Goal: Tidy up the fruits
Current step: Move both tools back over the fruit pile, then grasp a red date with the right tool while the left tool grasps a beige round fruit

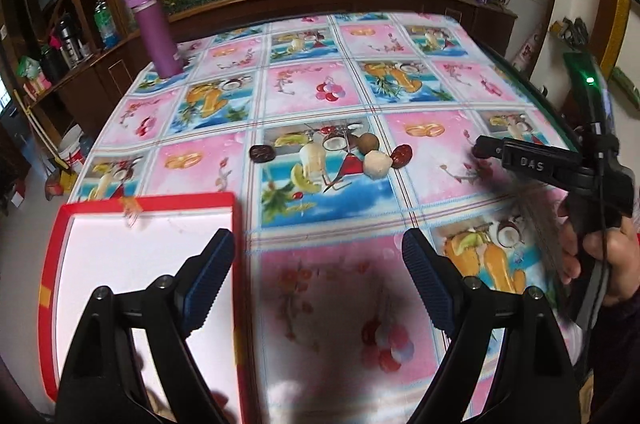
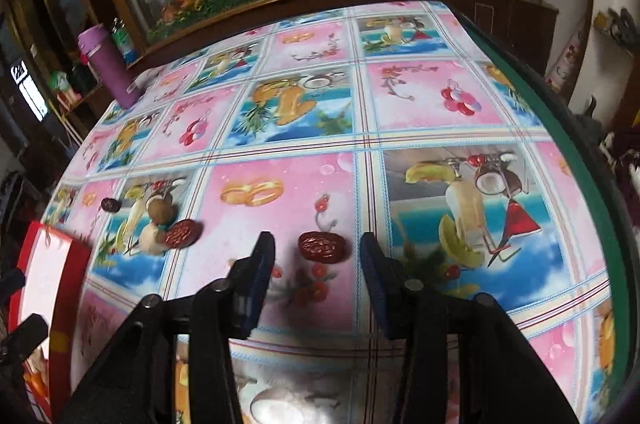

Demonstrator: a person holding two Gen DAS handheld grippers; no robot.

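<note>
Left hand-held gripper (image 1: pixel 318 248): jaws wide apart, nothing between the blue pads; it hangs above the worktop, pointing steeply down.
Right hand-held gripper (image 2: pixel 318 248): jaws at a narrow gap, not pressing on anything; seen from the left wrist it is a black body off to the right, held by a hand (image 1: pixel 600 256).
Red date A (image 2: pixel 323 245): lies on the cloth just ahead of the right hand-held gripper, in line with the gap between its fingertips, clear of both pads.
Red date B (image 2: pixel 183 232): ahead and to the left of the right hand-held gripper, touching the fruit cluster.
Fruit cluster (image 1: pixel 372 153): a brown round fruit and a pale round fruit, touching one another; well ahead of the left hand-held gripper, slightly to its right.
Dark date (image 1: pixel 262 153): alone, ahead of the left hand-held gripper and left of the cluster, apart from it.
Red tray (image 1: pixel 148 201): white inside, red rim; under and beside the left finger of the left hand-held gripper. No fruit shows in the visible part.
Worktop (image 1: pixel 328 288): covered with a glossy cloth printed in pink and blue fruit squares.
Purple bottle (image 1: pixel 154 27): upright at the far left corner of the worktop, far ahead of both grippers.
</note>
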